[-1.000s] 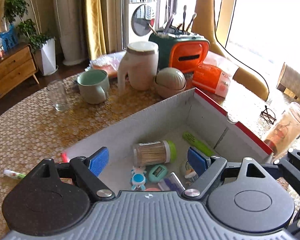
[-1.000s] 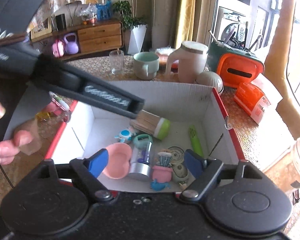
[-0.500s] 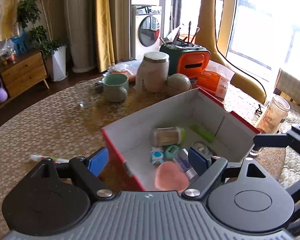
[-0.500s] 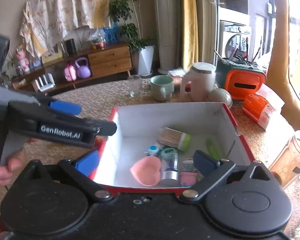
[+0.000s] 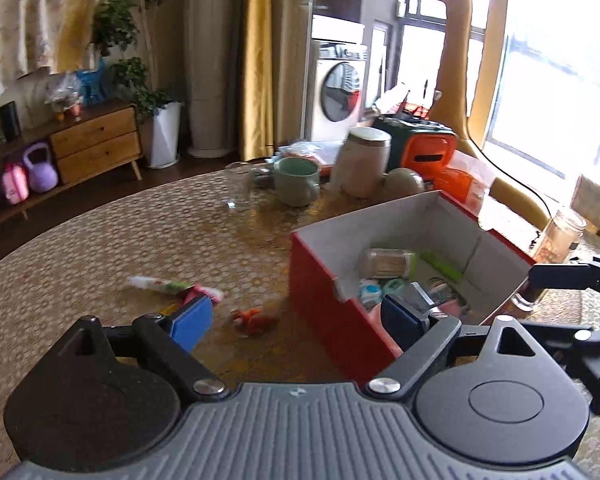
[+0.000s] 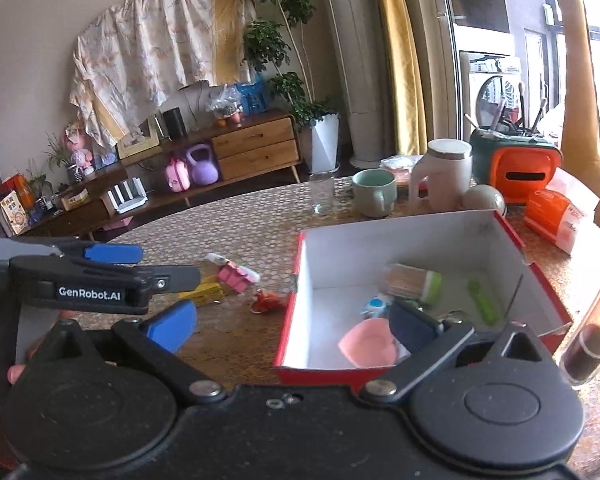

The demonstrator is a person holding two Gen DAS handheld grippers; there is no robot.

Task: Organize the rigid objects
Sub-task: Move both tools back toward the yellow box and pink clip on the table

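A red box with a white inside [image 5: 324, 280] [image 6: 420, 236] stands on the round table. It holds a toothpick jar [image 6: 414, 280], a green stick [image 6: 480, 300], a pink heart dish [image 6: 366, 346] and several small items. Left of the box lie a small orange toy [image 5: 254, 318] [image 6: 268, 300], a pink block [image 6: 232, 276], a yellow piece [image 6: 204, 290] and a white tube [image 5: 156, 284]. My left gripper [image 5: 296, 320] is open and empty above the table left of the box; it also shows in the right wrist view [image 6: 152, 266]. My right gripper [image 6: 292, 328] is open and empty over the box's near left corner.
At the table's far side stand a clear glass [image 6: 323, 194], a green mug [image 6: 374, 192], a beige jug [image 6: 440, 174], a round pot [image 6: 482, 200], an orange-green caddy [image 6: 516, 168] and an orange packet [image 6: 556, 212]. A glass jar [image 5: 556, 236] stands right of the box.
Both grippers have pulled back and up from the box, and the left one has swung left. The loose items left of the box have come into view.
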